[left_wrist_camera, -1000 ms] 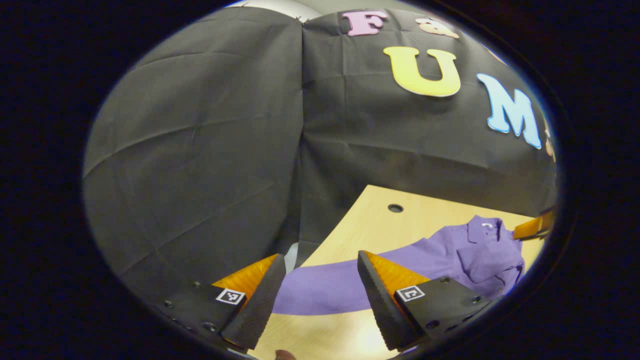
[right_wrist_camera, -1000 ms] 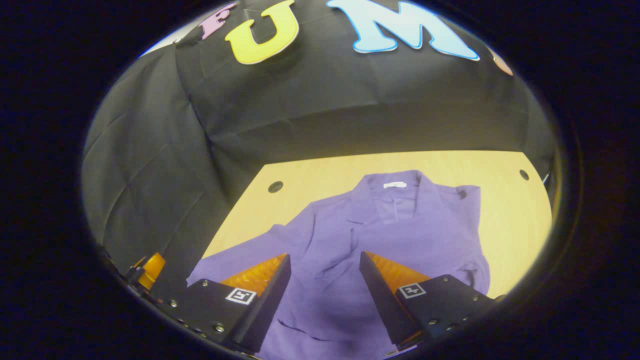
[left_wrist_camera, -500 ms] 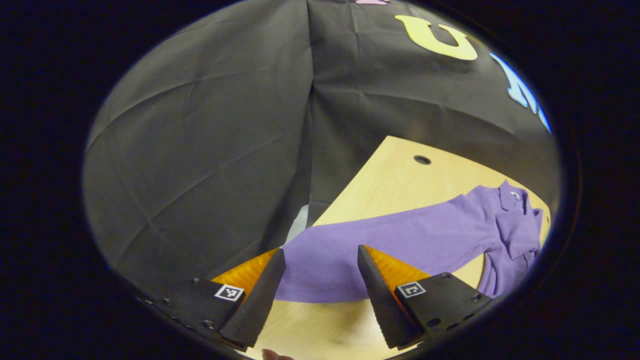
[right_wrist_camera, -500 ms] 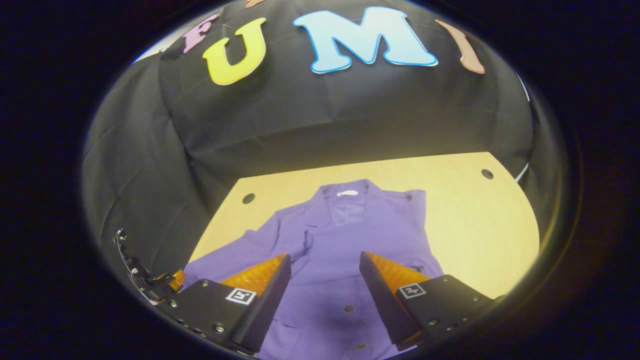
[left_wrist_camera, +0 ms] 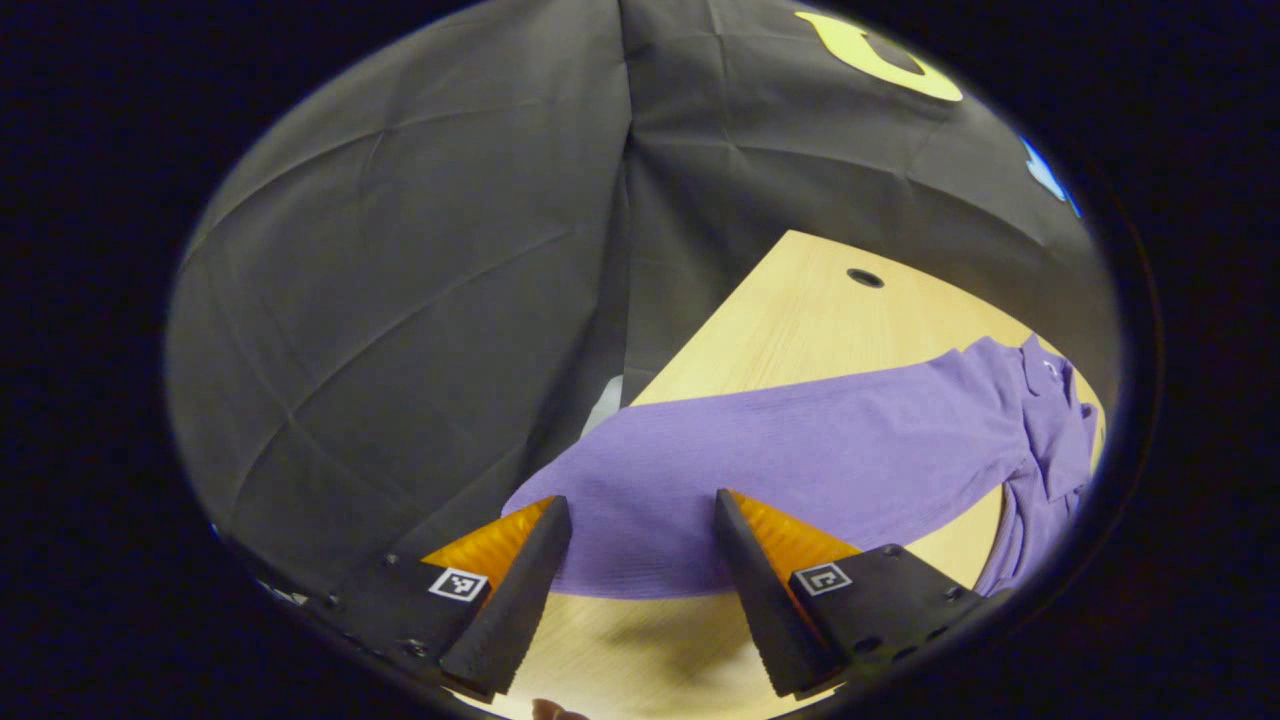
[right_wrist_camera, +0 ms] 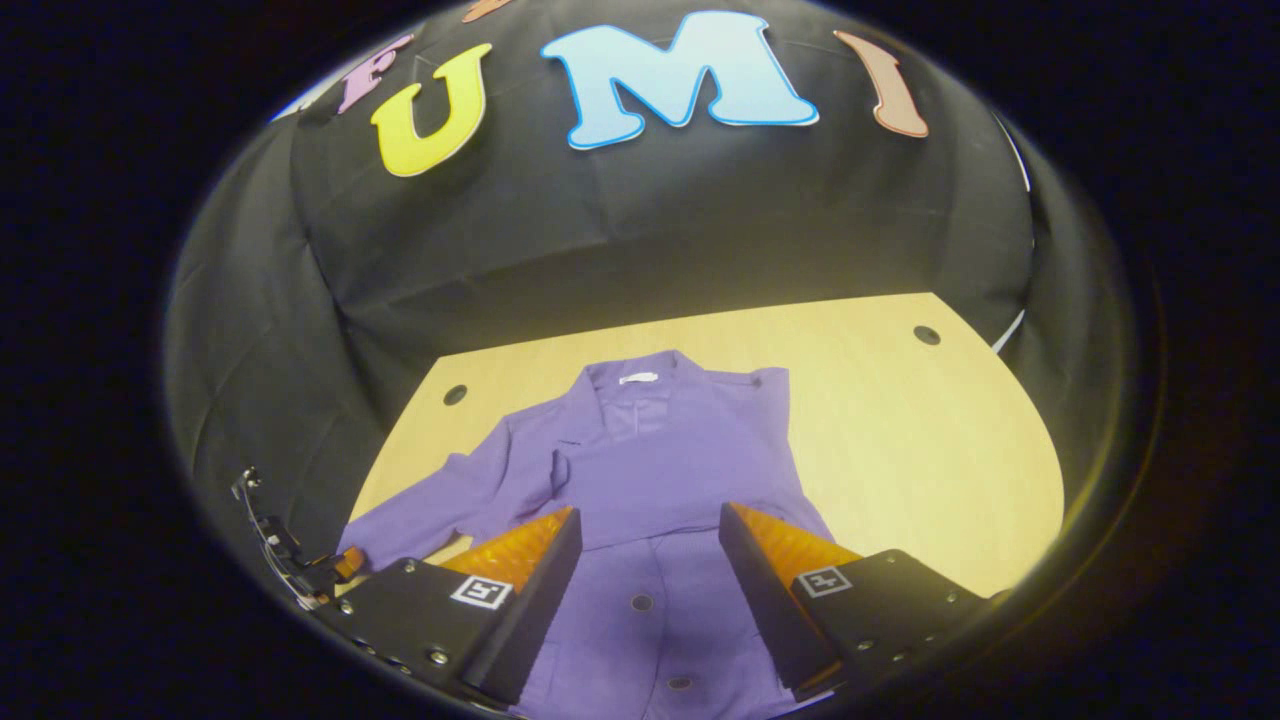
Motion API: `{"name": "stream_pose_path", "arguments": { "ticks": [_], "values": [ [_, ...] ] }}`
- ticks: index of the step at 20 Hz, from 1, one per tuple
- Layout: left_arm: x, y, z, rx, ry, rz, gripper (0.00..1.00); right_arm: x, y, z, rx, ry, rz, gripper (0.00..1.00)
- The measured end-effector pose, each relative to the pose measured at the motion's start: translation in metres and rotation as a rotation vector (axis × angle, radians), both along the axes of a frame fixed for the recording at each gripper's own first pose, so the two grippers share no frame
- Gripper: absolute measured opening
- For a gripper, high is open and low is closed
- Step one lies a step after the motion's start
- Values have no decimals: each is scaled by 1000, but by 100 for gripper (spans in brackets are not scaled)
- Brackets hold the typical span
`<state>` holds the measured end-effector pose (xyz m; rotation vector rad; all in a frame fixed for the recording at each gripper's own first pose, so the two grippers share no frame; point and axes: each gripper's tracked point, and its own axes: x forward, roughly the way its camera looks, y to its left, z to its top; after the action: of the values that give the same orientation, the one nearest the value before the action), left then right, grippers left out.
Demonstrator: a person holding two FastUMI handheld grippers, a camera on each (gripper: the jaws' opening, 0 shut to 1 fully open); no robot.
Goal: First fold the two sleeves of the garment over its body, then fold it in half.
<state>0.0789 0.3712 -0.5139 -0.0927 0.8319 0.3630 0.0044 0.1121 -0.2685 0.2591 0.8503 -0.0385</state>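
Here the sleeve perhaps overhangs the table edge.

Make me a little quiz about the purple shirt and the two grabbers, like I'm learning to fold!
1. True or false: the purple shirt lies on the wooden table.
2. Which sleeve is not yet folded over the body? A) the outstretched sleeve in front of the left gripper B) the one on the other side, already laid across the chest
3. Fill in: the right gripper hangs over the shirt's front with its fingers ____.

Key
1. True.
2. A: it lies flat on the table, stretching away from the body.
3. Open: the fingers stand apart with nothing between them.
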Motion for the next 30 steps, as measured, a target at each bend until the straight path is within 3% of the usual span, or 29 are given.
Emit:
{"name": "stream_pose_path", "arguments": {
  "ticks": [5,8,10,11,14,21,30],
  "values": [
    [5,-9,-2,-13,3,-22,95,-1,1,0,10,2,-2,88],
    [10,-18,-6,-32,-6,-35,82,-5,3,-3,23,12,-3,88],
    [10,-20,-6,-19,7,-40,62,-7,3,-3,36,12,-7,88],
    [12,-25,-4,-45,-6,-53,62,-8,2,-2,37,13,-9,88],
    [17,-30,-3,-41,-18,-13,13,-14,-4,-3,39,16,-14,88],
    [22,-35,2,55,55,-43,7,-19,-28,4,56,2,-39,88],
    [63,-131,78,-5,-98,-144,7,-41,-69,11,93,-31,-95,88]
  ]
}}
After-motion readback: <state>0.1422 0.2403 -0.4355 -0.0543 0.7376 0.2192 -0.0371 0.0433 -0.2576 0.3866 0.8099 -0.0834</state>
